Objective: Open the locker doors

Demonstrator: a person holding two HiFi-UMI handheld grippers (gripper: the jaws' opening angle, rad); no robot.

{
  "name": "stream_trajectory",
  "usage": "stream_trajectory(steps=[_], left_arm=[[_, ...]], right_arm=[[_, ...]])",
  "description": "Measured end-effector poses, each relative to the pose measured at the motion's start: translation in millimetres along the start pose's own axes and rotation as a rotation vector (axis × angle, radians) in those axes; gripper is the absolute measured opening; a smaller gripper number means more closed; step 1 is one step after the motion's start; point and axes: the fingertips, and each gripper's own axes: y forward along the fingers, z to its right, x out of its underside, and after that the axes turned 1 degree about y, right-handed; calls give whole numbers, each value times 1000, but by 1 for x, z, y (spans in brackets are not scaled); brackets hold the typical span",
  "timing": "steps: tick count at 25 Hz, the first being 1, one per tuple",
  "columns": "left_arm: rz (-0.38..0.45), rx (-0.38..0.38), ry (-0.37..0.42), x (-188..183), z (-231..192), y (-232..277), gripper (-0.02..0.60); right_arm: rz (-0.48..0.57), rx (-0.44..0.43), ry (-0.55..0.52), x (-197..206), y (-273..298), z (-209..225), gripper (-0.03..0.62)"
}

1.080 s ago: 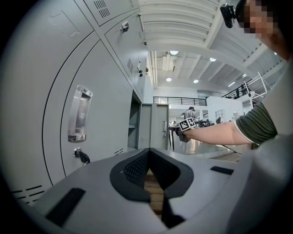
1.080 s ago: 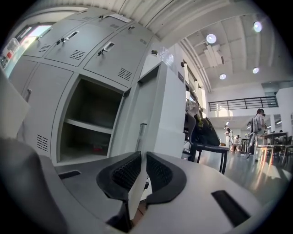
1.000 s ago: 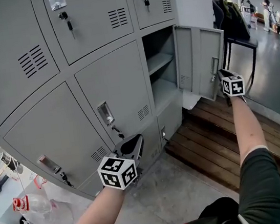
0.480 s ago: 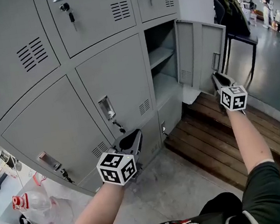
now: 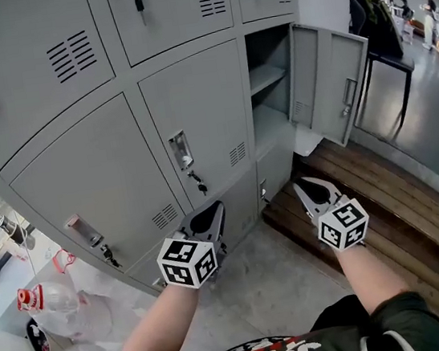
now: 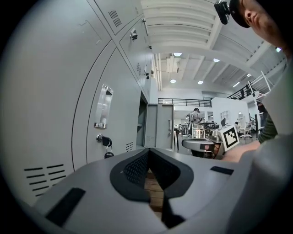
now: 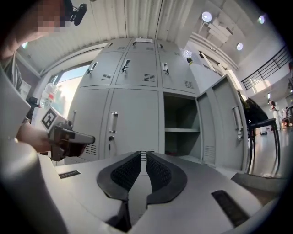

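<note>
The left tongs (image 5: 214, 209) were closed tip to tip with nothing between them, as the left gripper view (image 6: 147, 151) showed, and they pointed level along the grey locker bank (image 5: 79, 158), close to its face but clear of it. Just above and beside them hung a key (image 5: 199, 184) under the recessed handle plate (image 5: 181, 150) of a shut middle-row door (image 5: 202, 108). The right tongs (image 5: 303, 186) were narrow, all but closed, with only a thin slit between the tips and nothing held; in the right gripper view (image 7: 143, 153) they faced the lockers squarely. They hung low, over the near edge of a wooden platform (image 5: 378, 205), near the small bottom-row door (image 5: 275, 175) and well apart from the open locker door (image 5: 342, 84). That door stood swung out to the right on the end column, its handle towards the room, baring a compartment with one shelf (image 5: 268, 77). Each marker cube (image 5: 187, 261) sat behind its tongs, with bare forearms leading back to the person. All the other doors in view were shut, several with keys in their locks. On the floor at the left lay a clear plastic bottle (image 5: 51, 316) with a red cap, and pale concrete floor (image 5: 276, 288) spread below both tongs
</note>
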Motion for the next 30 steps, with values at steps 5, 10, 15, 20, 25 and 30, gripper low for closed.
stream_trajectory(steps=[5,10,15,20,25,30], left_arm=[[27,18,-39,14,3,-10,5],[55,2,-58,12,0,-18,5],[66,-20,-25,2,2,-40,5],[68,-56,-12,-8,-15,-94,5],[50,-106,3,-15,-54,-177,5],[38,-129,36,-24,-98,-264,5]], right_arm=[[-31,-83,-13,22,0,-56,61],[-36,-106,-23,21,-2,-66,61],[-47,-145,-9,16,0,-86,61],[-48,-215,0,-1,13,-145,61],[-41,-292,-5,-24,33,-238,63],[-15,-355,9,-54,62,-344,63]])
